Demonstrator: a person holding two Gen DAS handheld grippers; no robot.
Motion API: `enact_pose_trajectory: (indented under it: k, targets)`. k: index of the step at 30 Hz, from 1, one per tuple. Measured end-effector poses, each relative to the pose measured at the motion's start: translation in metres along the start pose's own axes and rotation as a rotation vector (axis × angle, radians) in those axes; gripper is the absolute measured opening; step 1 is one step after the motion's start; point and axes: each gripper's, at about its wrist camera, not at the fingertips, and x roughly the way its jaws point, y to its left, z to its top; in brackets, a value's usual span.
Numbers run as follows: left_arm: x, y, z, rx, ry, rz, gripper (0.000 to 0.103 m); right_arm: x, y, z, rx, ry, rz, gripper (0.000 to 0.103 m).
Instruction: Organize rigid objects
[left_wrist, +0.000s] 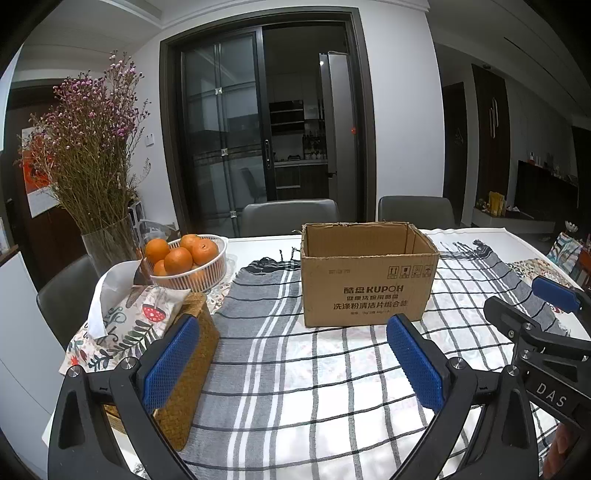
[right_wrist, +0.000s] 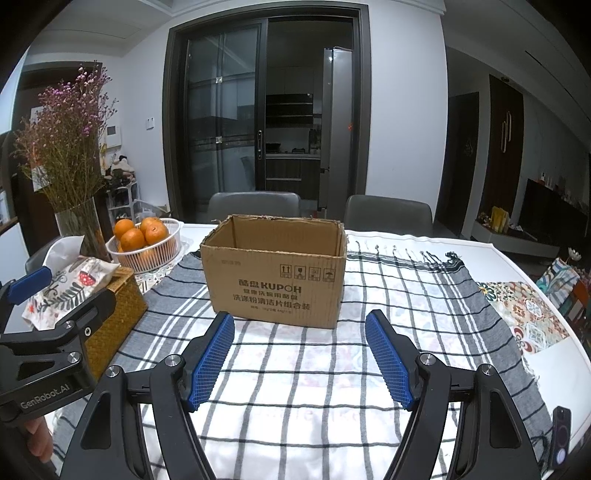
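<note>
An open brown cardboard box (left_wrist: 367, 275) (right_wrist: 275, 269) stands upright in the middle of a checked cloth on the table. What lies inside it is hidden. My left gripper (left_wrist: 295, 328) hovers open before the box, blue pads wide apart, nothing between them. Its left finger is beside a woven tissue box (left_wrist: 188, 362). My right gripper (right_wrist: 300, 325) is also open and empty, just short of the box's front face. Each gripper shows at the edge of the other's view: the right gripper (left_wrist: 546, 314) and the left gripper (right_wrist: 48, 314).
A white basket of oranges (left_wrist: 188, 264) (right_wrist: 146, 242) and a glass vase of dried flowers (left_wrist: 109, 242) stand at the back left. The woven tissue box (right_wrist: 114, 317) sits at the left. Two grey chairs (left_wrist: 290, 212) stand behind the table. A dark phone (right_wrist: 559, 437) lies at the near right edge.
</note>
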Motion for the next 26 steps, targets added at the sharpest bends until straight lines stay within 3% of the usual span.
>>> enact_pose_trajectory:
  k: [26]
  targets:
    - [0.0016,-0.0031,-0.0001,0.005,0.011,-0.006,0.103,0.0005,-0.0003,-0.0014,0.0,0.0,-0.002,0.074]
